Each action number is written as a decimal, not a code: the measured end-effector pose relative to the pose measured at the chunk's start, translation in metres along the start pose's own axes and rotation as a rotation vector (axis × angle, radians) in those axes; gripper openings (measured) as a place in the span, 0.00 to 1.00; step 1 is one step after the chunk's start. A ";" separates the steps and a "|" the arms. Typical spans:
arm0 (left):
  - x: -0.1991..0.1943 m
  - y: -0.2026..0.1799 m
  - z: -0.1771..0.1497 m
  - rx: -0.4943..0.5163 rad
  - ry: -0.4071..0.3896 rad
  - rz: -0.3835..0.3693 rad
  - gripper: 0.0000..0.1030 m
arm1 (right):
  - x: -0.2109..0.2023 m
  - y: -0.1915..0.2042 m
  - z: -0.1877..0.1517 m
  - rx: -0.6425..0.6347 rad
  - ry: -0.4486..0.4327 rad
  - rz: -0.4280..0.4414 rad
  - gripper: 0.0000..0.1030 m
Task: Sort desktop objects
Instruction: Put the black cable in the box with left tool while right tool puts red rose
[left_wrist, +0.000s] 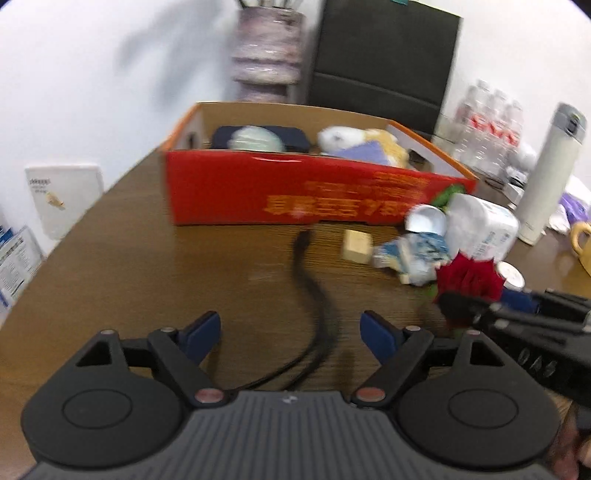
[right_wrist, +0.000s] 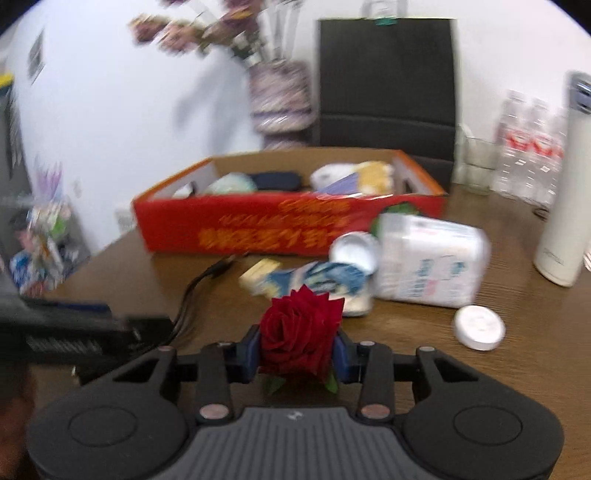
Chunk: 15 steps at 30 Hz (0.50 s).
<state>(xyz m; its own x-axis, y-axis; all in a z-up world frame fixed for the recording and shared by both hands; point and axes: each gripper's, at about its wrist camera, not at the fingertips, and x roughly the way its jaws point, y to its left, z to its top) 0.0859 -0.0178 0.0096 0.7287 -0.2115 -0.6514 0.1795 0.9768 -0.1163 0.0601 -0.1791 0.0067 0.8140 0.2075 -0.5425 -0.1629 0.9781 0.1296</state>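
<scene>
My right gripper (right_wrist: 298, 350) is shut on a red rose (right_wrist: 300, 328) and holds it above the wooden table; the rose also shows in the left wrist view (left_wrist: 469, 282) at the right. My left gripper (left_wrist: 291, 332) is open and empty above a black cable (left_wrist: 314, 306). A red cardboard box (left_wrist: 295, 192) holding soft toys and dark items stands ahead, also in the right wrist view (right_wrist: 258, 225). In front of it lie a white tissue pack (right_wrist: 428, 258), a small wooden block (left_wrist: 356, 245), a blue-white wrapper (right_wrist: 321, 280) and a round white lid (right_wrist: 478, 326).
A white thermos (right_wrist: 565, 199) stands at the right, with water bottles (right_wrist: 528, 166) behind it. A yellow mug (left_wrist: 581, 243) is at the far right. A dark chair (left_wrist: 380, 62) and a vase (left_wrist: 266, 48) stand behind the table. The table's left edge runs diagonally.
</scene>
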 end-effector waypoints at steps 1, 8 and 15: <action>0.004 -0.005 0.000 0.004 0.002 -0.006 0.71 | -0.004 -0.007 0.000 0.021 -0.018 -0.004 0.37; 0.003 -0.021 -0.004 0.011 -0.018 0.046 0.04 | -0.017 -0.027 -0.006 0.100 -0.060 -0.002 0.37; -0.054 -0.009 -0.003 -0.107 -0.118 0.099 0.04 | -0.037 -0.006 -0.012 0.040 -0.093 0.046 0.37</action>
<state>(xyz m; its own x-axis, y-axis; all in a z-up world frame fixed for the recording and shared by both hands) 0.0431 -0.0152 0.0441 0.8128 -0.1102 -0.5721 0.0365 0.9897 -0.1388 0.0241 -0.1928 0.0165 0.8547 0.2481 -0.4559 -0.1805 0.9656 0.1871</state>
